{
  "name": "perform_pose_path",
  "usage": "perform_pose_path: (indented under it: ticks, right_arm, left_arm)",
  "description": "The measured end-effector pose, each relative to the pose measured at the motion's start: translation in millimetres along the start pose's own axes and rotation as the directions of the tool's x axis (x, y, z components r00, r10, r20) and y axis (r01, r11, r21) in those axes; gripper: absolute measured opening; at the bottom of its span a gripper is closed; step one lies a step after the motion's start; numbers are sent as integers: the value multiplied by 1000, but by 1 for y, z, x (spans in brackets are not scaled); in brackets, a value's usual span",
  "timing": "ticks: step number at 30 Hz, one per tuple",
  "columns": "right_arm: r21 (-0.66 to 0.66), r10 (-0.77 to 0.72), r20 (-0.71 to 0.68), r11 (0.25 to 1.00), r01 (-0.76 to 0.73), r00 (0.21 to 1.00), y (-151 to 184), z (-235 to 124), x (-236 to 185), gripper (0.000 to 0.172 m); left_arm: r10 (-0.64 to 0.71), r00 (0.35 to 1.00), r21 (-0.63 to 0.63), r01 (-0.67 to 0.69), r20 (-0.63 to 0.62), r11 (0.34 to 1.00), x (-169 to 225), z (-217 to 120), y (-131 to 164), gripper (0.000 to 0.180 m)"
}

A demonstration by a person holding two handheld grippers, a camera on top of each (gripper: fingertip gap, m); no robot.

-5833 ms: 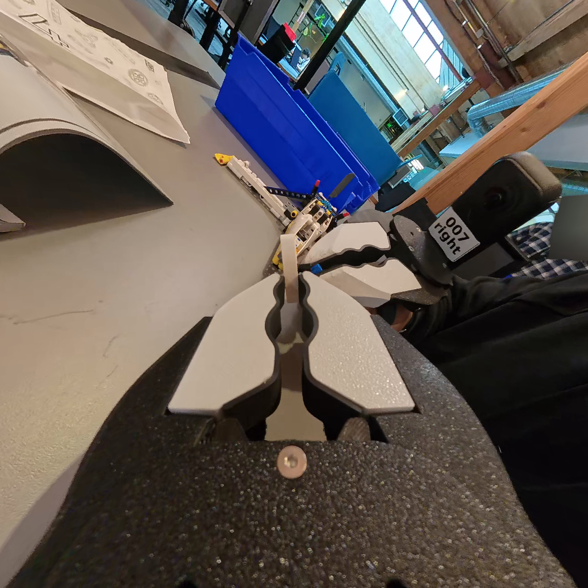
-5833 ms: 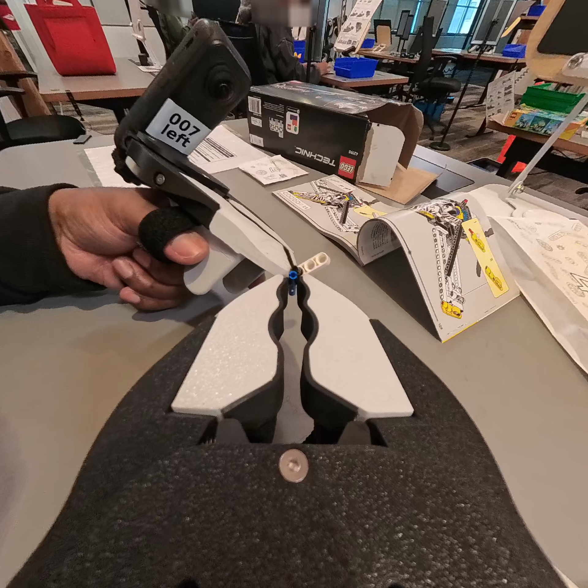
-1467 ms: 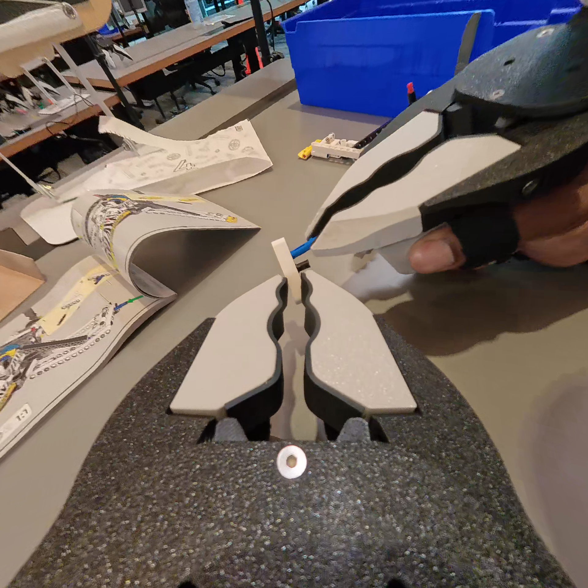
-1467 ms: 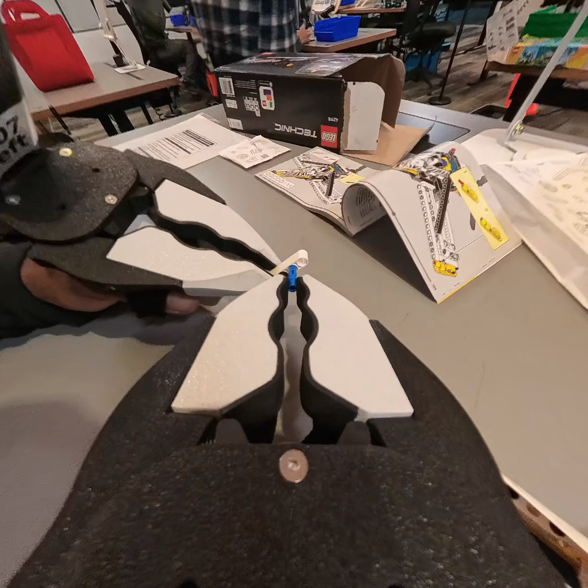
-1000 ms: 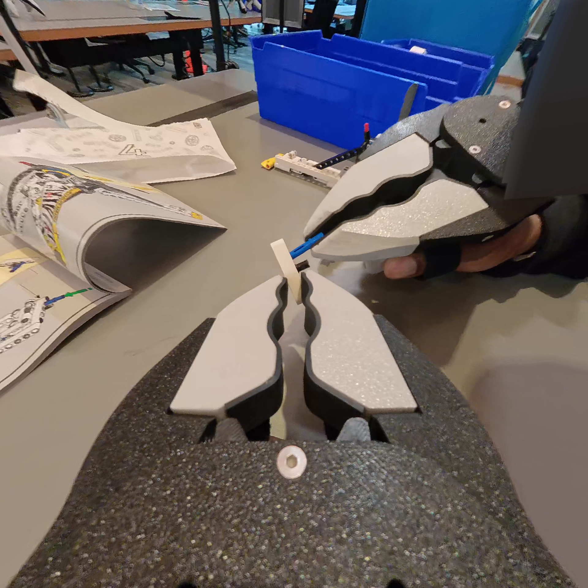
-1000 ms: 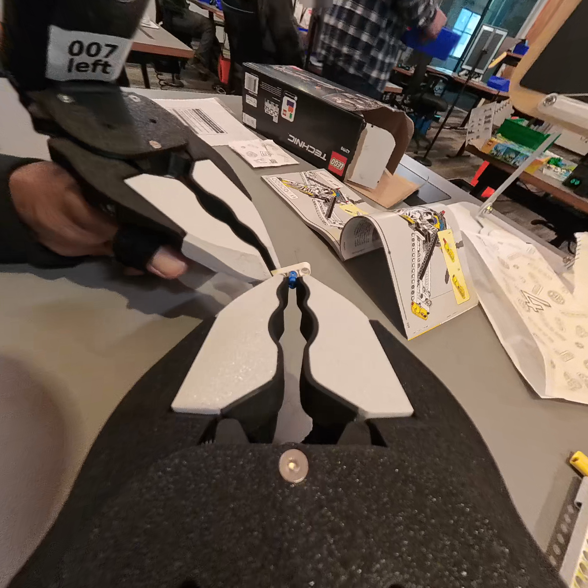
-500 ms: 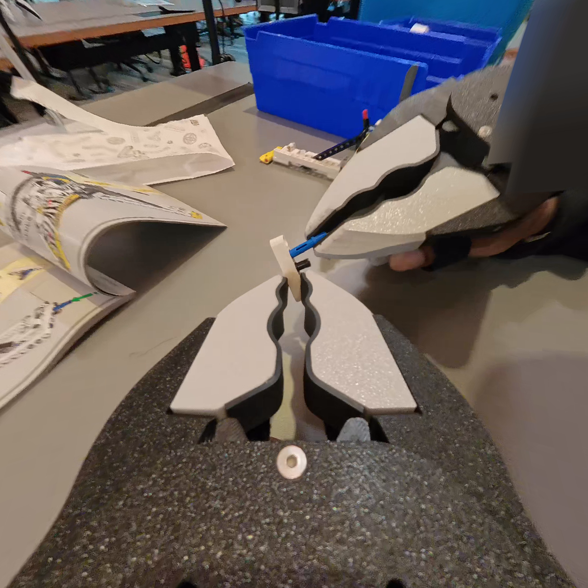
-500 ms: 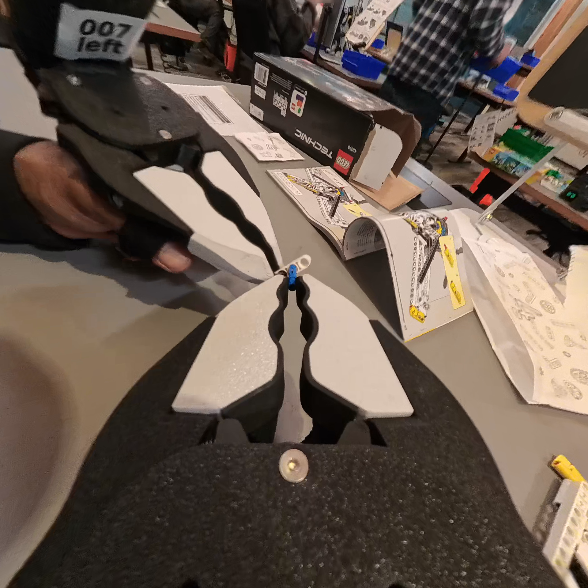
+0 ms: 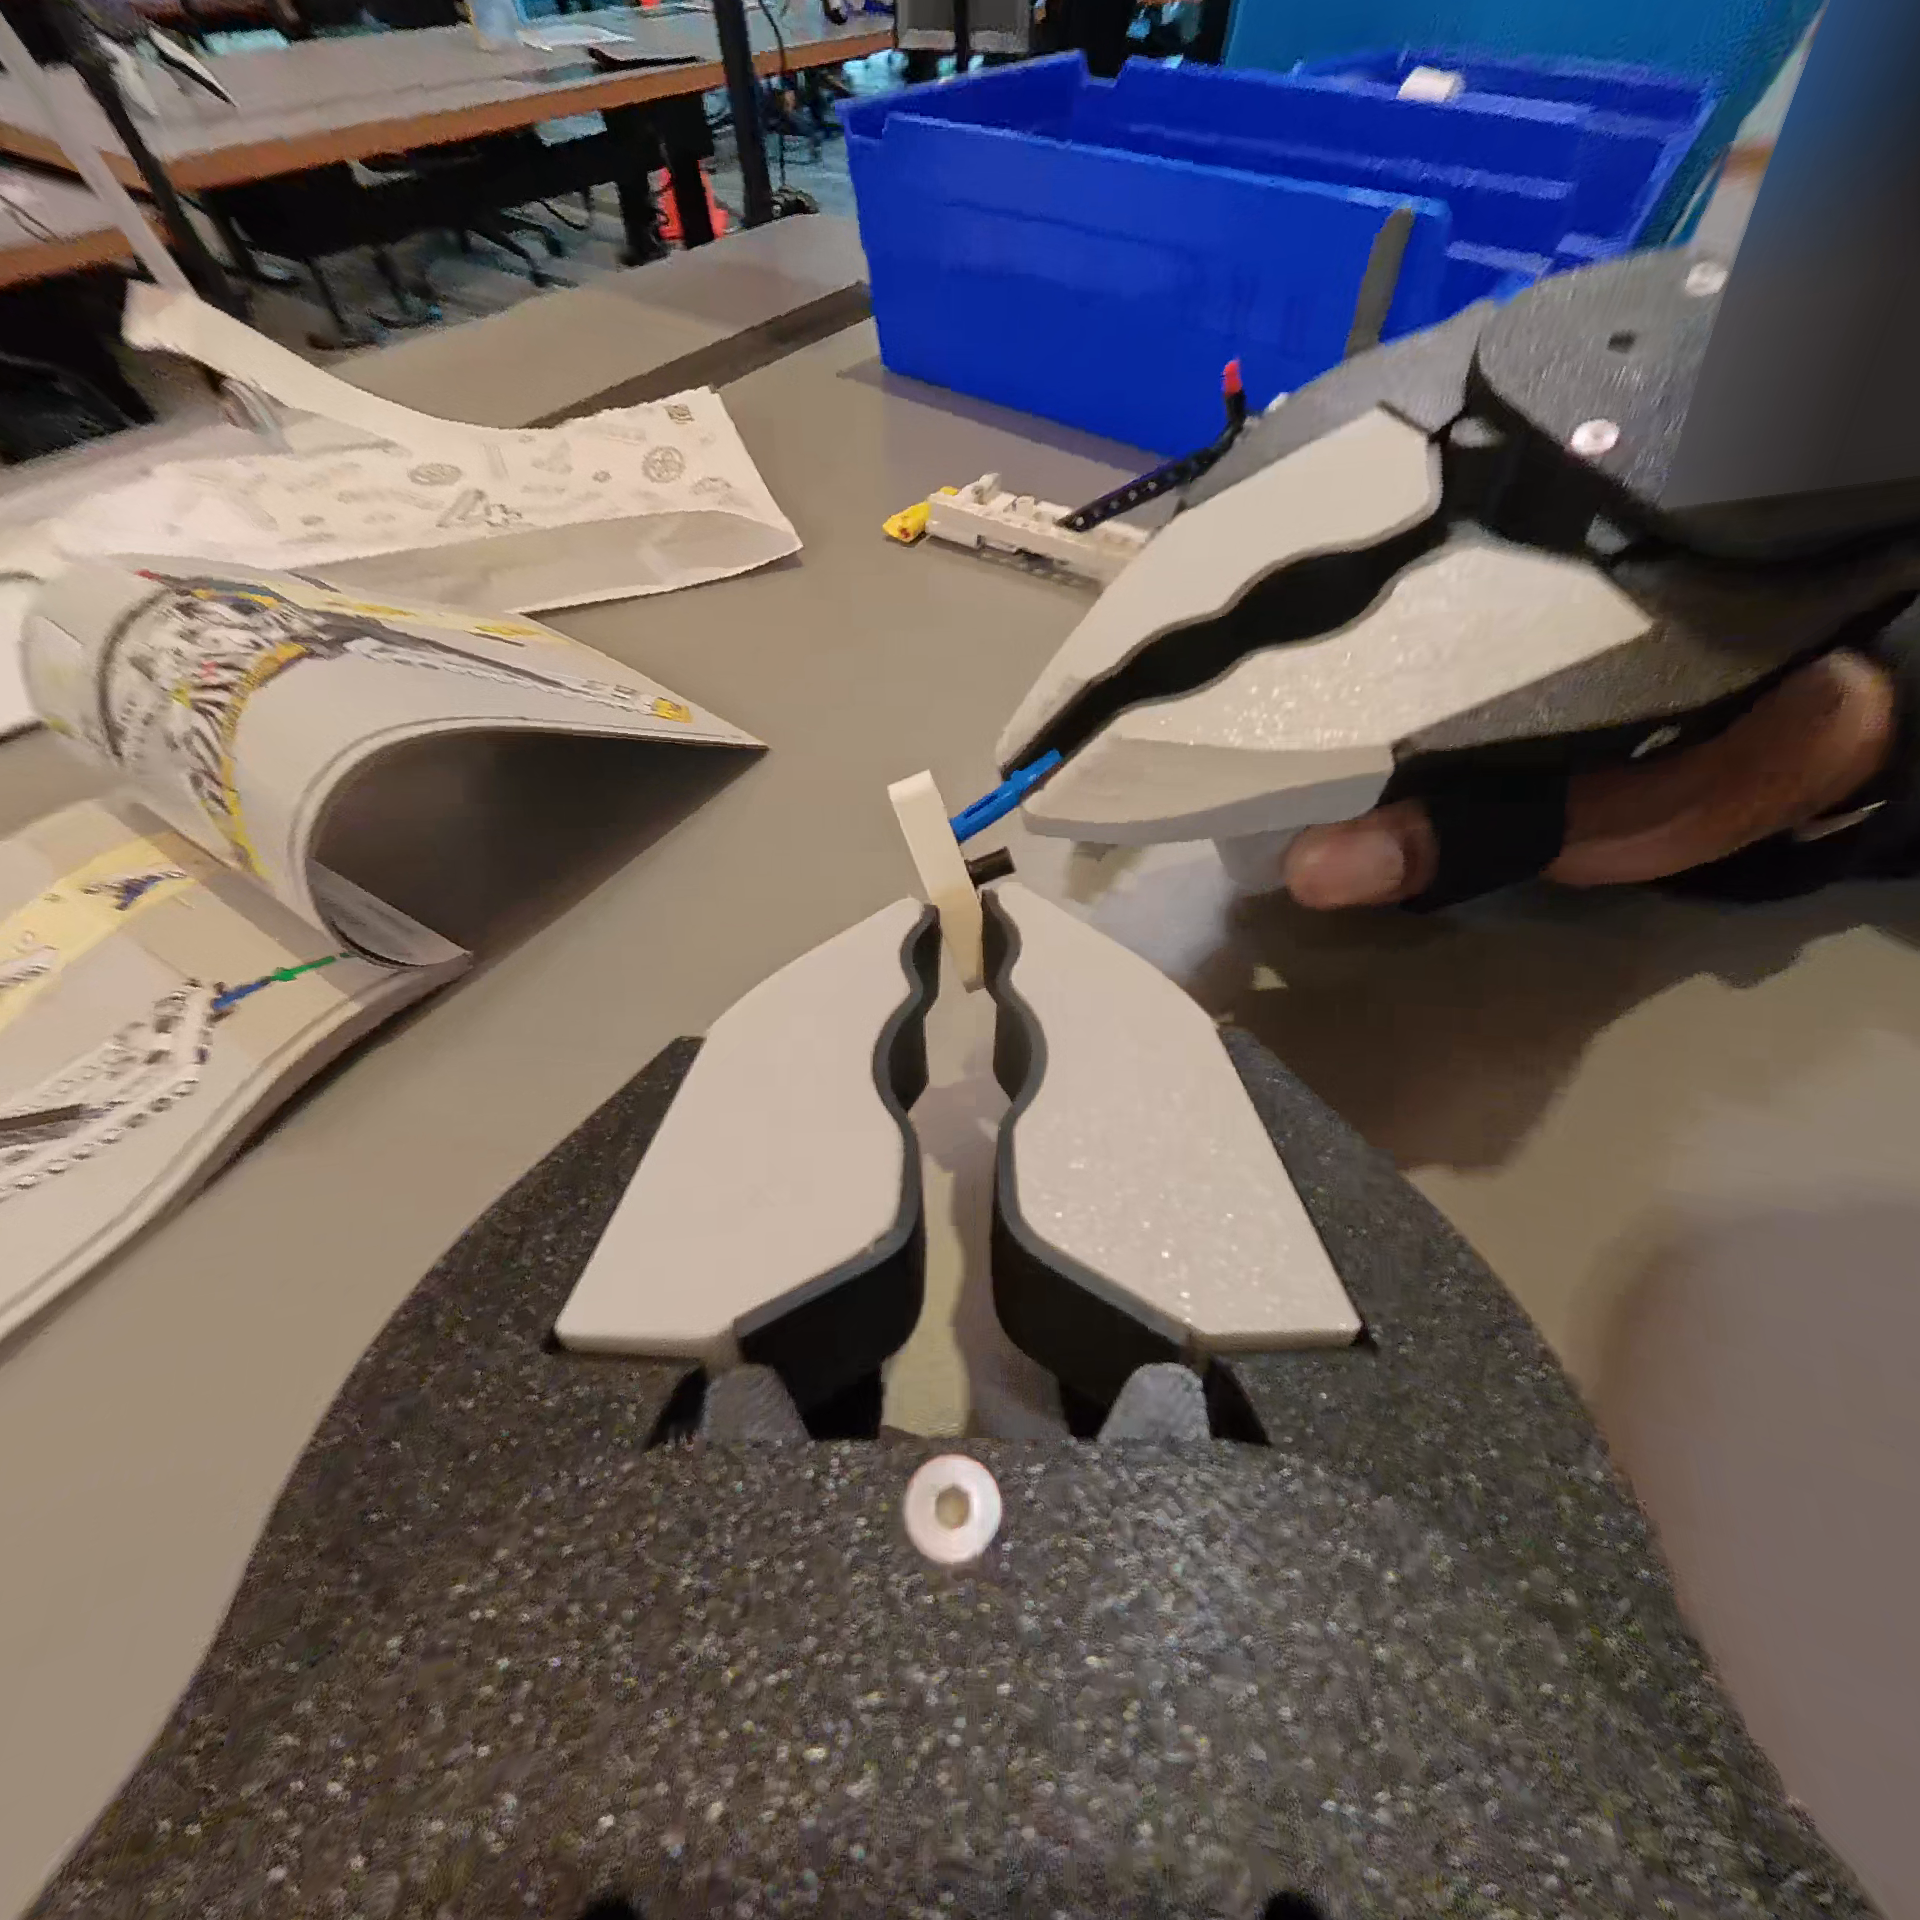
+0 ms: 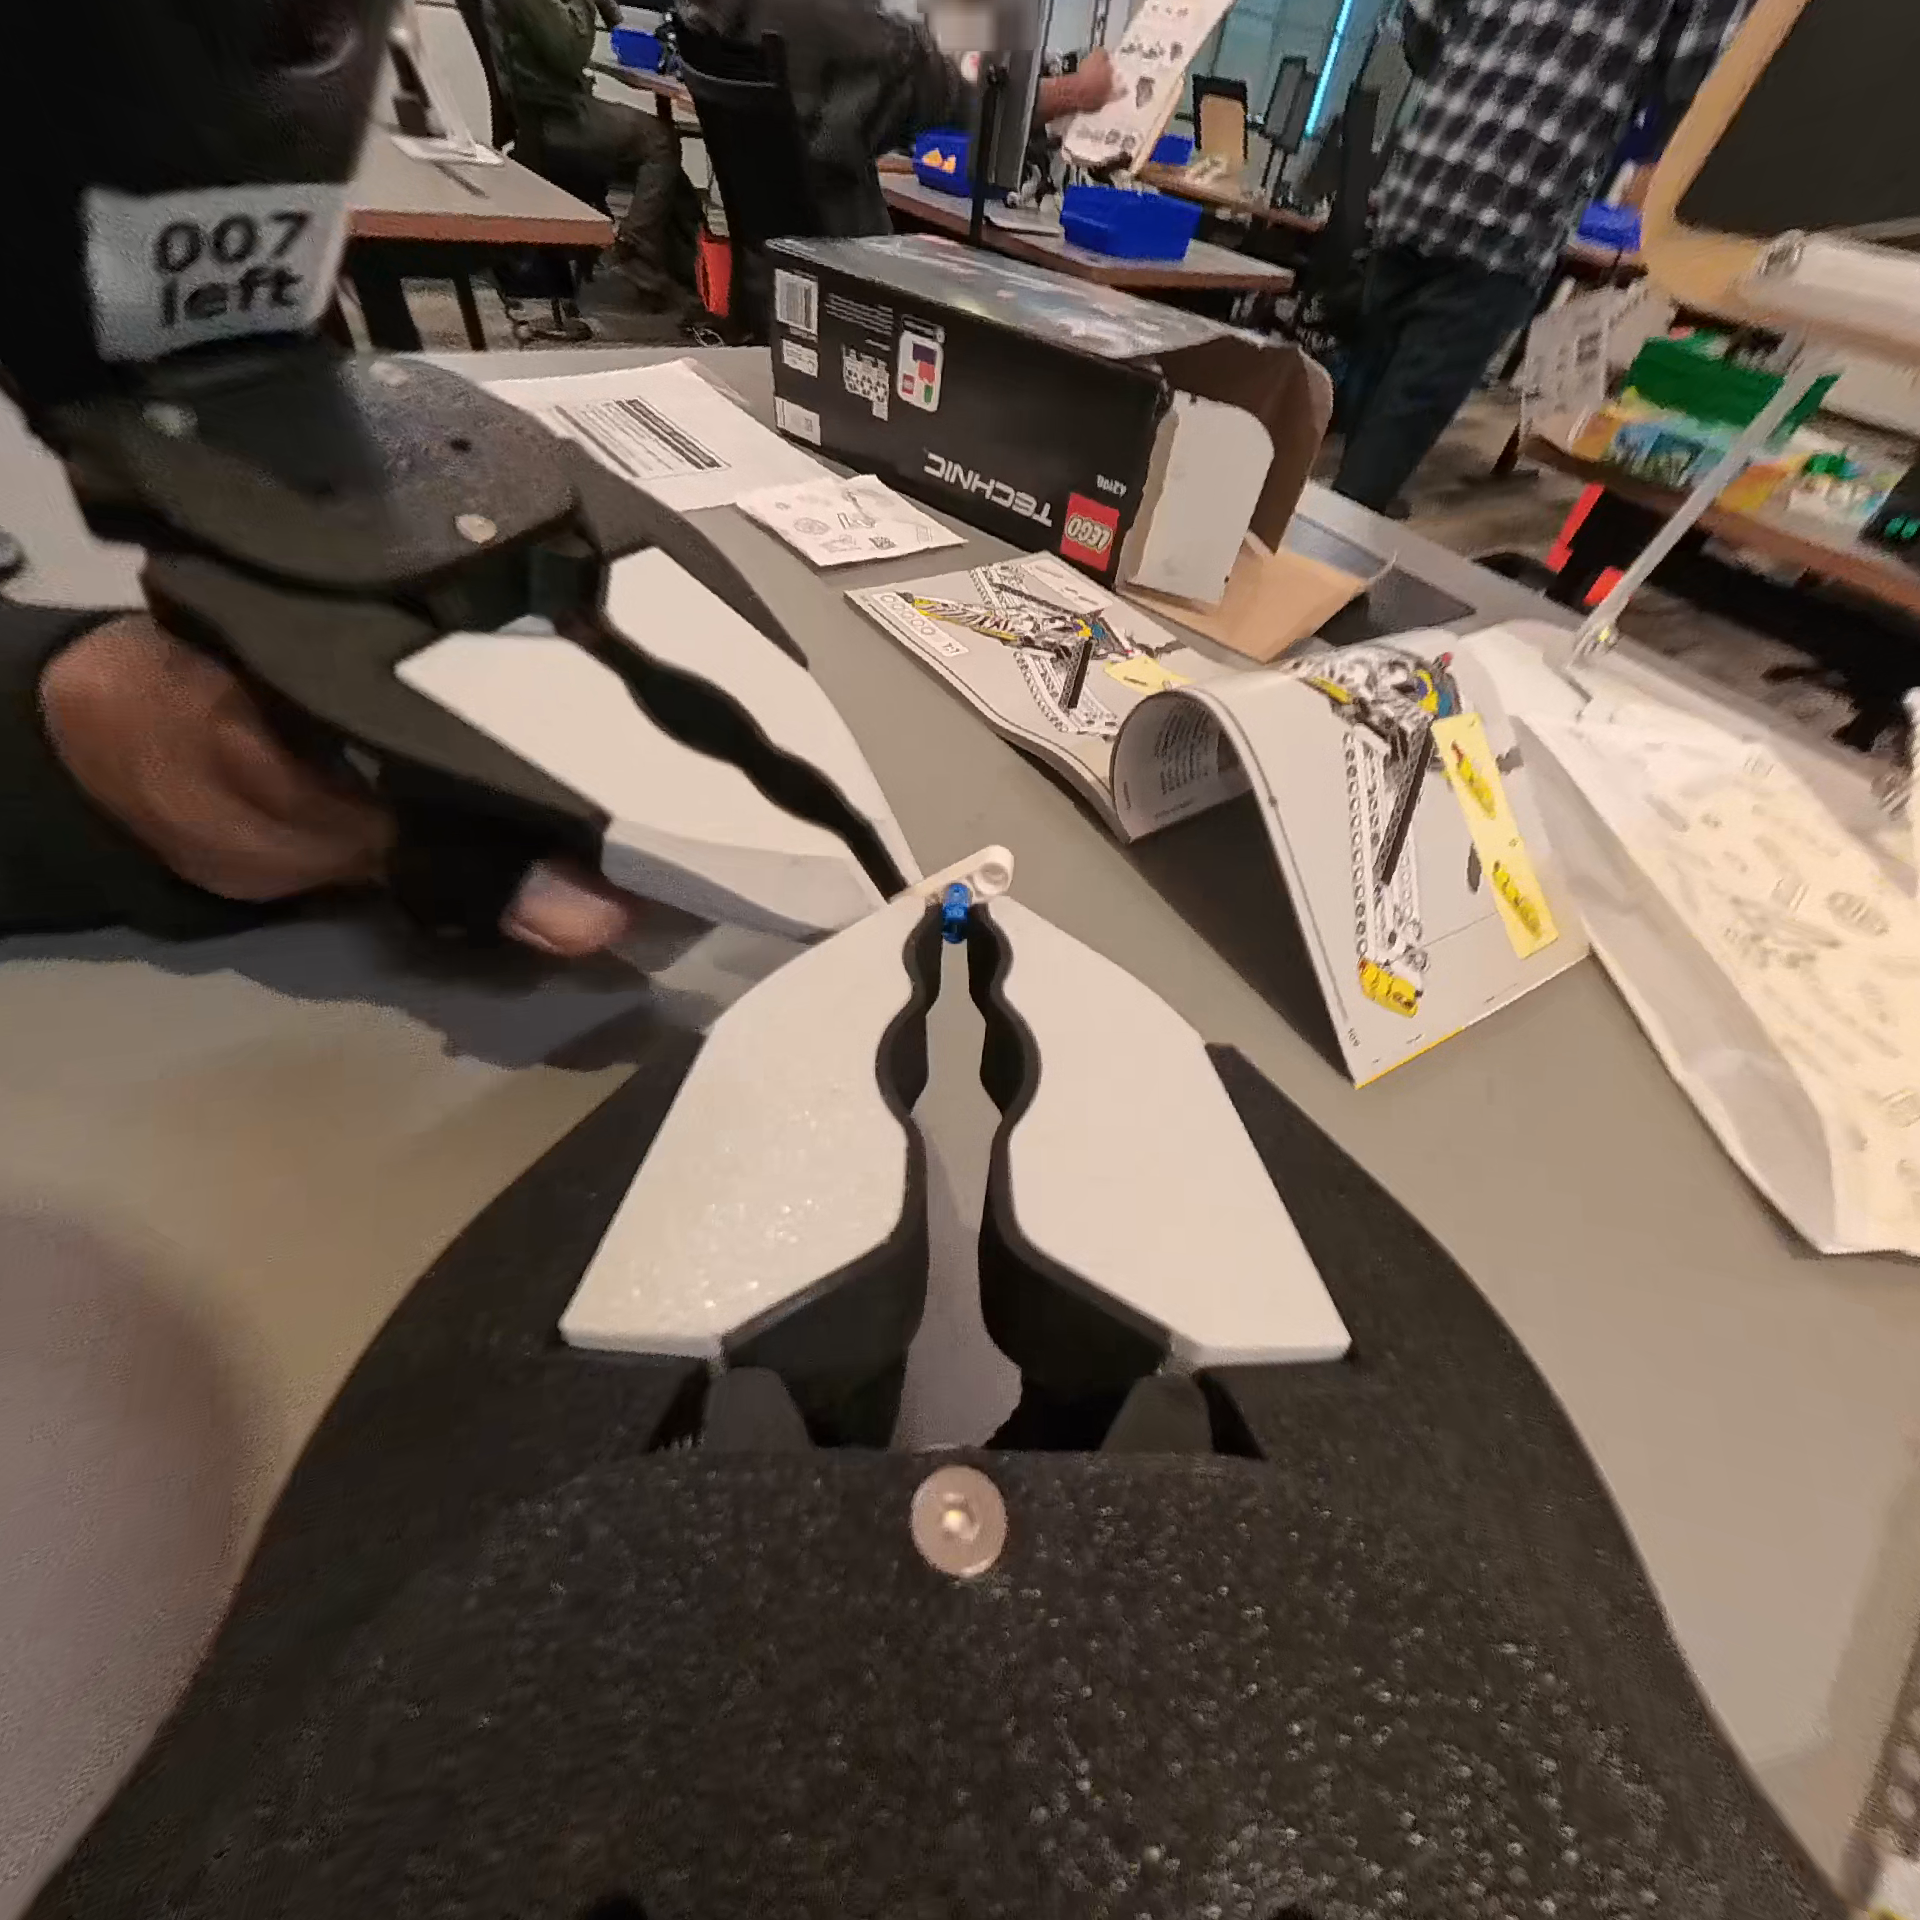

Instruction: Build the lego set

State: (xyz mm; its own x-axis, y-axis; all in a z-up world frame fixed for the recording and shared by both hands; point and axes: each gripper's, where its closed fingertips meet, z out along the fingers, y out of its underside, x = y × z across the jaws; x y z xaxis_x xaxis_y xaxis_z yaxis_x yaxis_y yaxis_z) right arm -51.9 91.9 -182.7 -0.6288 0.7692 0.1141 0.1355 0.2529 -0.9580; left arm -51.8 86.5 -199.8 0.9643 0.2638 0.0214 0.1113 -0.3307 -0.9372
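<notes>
Left claw [image 9: 958,914]: pinched shut on a white beam [image 9: 940,873], held on edge so its holes faced the right claw.
Right claw [image 10: 953,914]: closed on a blue pin [image 10: 952,918], its tip at the beam.
Black pin [image 9: 992,861]: already seated in the beam, just beside the blue pin.

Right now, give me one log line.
left tongs: shut on white beam | right tongs: shut on blue pin | pin tip at beam

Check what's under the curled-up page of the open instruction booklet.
Under the curled page of the open instruction booklet only shadowed grey table and the page beneath show; the deeper fold is hidden.
</notes>
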Motion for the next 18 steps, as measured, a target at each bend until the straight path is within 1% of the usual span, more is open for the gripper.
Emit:
perform_pose_path:
  ticks: [4,7,9,14,18]
  right_arm:
    - [25,-144,-5,989,145,989,-5,0,-3,4]
    - [31,-260,-7,965,260,966,-6,0,-7,4]
    - [30,-297,4,955,297,955,-5,-1,-9,4]
    - [33,-276,42,961,275,960,-2,-3,-10,4]
    - [-12,-193,121,981,196,974,8,-6,-14,4]
  left_arm:
    - [-105,989,1,105,-103,994,4,-3,0,7]
    - [-143,977,-18,142,-158,990,9,-4,1,7]
    - [-164,969,-28,162,-184,986,11,-4,1,7]
    - [-204,957,-54,197,-208,979,11,-4,4,7]
    - [-195,967,-80,184,-164,980,6,-3,8,7]
